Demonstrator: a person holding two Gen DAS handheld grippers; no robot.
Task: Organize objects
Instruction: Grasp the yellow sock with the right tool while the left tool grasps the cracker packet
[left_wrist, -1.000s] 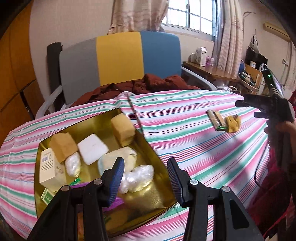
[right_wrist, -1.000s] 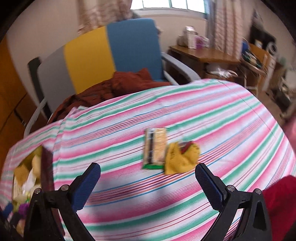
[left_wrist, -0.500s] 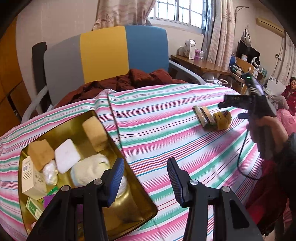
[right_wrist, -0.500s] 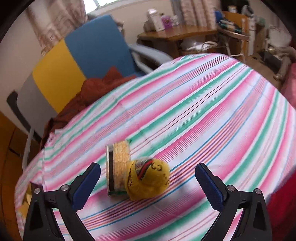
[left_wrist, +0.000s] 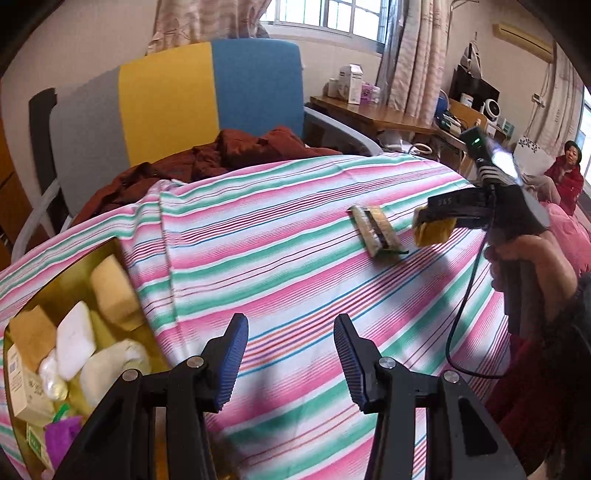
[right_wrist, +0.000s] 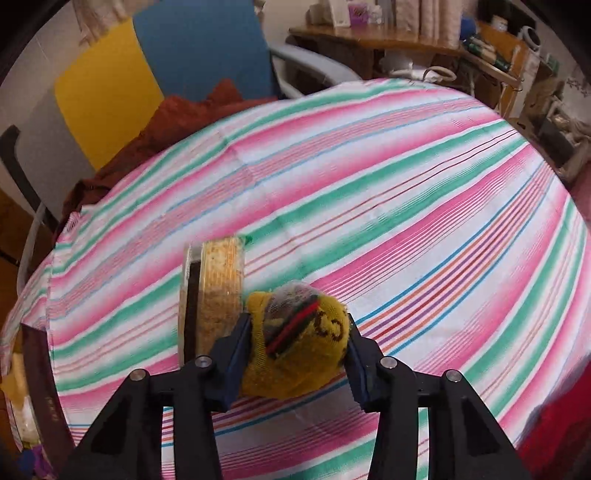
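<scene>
My right gripper is shut on a rolled yellow sock with red and green stripes. In the left wrist view the right gripper holds the sock just above the striped cloth. A flat tan snack packet lies just left of the sock, and shows in the left wrist view too. My left gripper is open and empty over the cloth, right of a gold tin that holds sponges, soap and small packets.
A striped cloth covers the table. A grey, yellow and blue chair with a maroon garment stands behind it. A cluttered wooden desk is at the back right. A seated person in red is far right.
My right gripper moved down onto the yellow sock and shut on it. My left gripper swung right, away from the gold tin, and stays open.
</scene>
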